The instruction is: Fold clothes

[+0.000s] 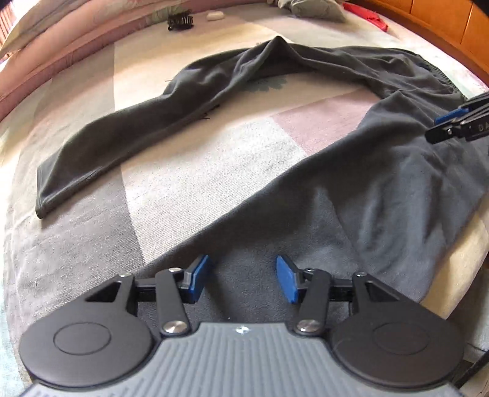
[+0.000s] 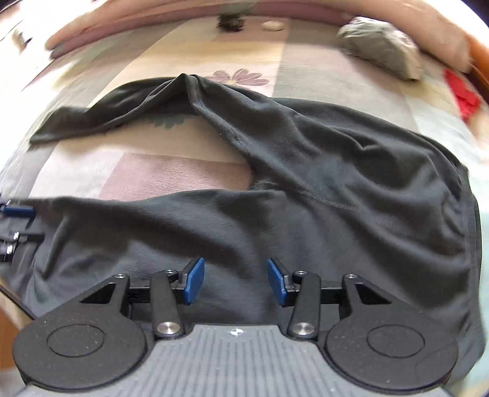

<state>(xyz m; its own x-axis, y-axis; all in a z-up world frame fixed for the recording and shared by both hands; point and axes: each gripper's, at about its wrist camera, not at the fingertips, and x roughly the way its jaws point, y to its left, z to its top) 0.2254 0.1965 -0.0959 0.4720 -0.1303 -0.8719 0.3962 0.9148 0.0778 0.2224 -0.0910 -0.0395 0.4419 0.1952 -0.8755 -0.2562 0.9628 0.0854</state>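
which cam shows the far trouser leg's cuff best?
Left wrist. The far leg's cuff is sharp there, its hem stitching visible at lower left on the bed cover. In the right wrist view that leg end sits small and blurred at far left.

This is a home bedroom. A bed with a floral patchwork bedspread [image 1: 214, 171] fills both views; pink pillows [image 1: 45, 39] lie along its far edge, a black hair claw [image 1: 180, 22] rests near them, and wooden furniture [image 1: 443, 27] stands beside the bed.
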